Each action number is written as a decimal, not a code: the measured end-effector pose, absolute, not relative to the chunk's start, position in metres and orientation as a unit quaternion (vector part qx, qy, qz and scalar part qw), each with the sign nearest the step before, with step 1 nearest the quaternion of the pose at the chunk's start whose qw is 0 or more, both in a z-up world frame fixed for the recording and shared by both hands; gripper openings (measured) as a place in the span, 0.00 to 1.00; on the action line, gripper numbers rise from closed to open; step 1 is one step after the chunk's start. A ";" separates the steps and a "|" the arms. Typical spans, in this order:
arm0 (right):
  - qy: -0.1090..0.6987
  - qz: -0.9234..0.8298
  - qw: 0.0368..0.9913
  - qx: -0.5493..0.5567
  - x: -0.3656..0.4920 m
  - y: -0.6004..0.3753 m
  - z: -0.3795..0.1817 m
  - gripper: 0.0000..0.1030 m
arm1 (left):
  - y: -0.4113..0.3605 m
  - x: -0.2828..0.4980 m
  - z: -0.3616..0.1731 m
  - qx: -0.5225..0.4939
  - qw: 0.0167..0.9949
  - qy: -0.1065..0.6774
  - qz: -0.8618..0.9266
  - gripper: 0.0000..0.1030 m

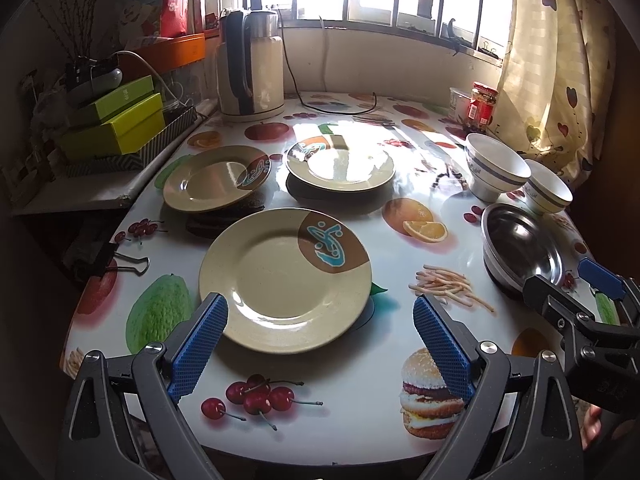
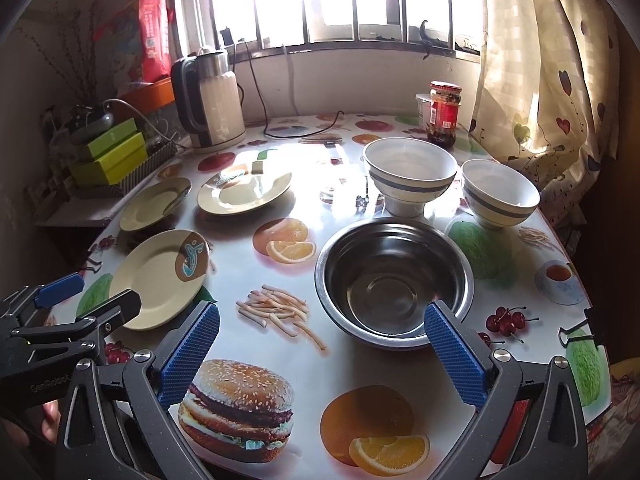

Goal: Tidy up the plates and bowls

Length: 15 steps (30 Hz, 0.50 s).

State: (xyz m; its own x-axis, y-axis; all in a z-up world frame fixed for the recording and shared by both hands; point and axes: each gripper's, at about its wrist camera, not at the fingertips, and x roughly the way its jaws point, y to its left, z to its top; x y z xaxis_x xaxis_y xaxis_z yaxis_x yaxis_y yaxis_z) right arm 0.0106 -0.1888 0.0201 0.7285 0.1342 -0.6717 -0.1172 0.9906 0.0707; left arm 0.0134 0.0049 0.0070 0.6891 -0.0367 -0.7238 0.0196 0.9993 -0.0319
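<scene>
Three beige plates with a brown-and-blue patch lie apart on the fruit-print table: a near one (image 1: 280, 276) (image 2: 160, 276), a far-left one (image 1: 212, 178) (image 2: 154, 202) and a far-middle one (image 1: 340, 168) (image 2: 246, 192). A steel bowl (image 2: 394, 280) (image 1: 522, 248) sits at the right, with two white blue-banded bowls (image 2: 410, 170) (image 2: 500, 192) behind it. My left gripper (image 1: 320, 348) is open and empty, just before the near plate. My right gripper (image 2: 320, 356) is open and empty, just before the steel bowl, and also shows in the left wrist view (image 1: 572, 284).
An electric kettle (image 1: 250, 64) with its cord stands at the back left. Green boxes (image 1: 116, 124) are stacked on a side shelf. A red jar (image 2: 444, 114) and a tub stand at the back right by the curtain. Binder clips (image 1: 128, 260) (image 2: 580, 330) grip the table's edges.
</scene>
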 end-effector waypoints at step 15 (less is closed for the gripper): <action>0.362 0.062 0.930 0.017 0.009 -0.191 0.019 1.00 | 0.004 0.012 0.006 -0.011 0.917 0.398 -0.017 0.92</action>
State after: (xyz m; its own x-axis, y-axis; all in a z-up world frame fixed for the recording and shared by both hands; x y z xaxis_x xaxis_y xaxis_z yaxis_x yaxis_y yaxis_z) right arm 0.0088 -0.1914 0.0192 0.7296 0.1270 -0.6720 -0.1029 0.9918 0.0758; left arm 0.0125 0.0036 0.0057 0.6819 -0.0397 -0.7304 0.0228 0.9992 -0.0330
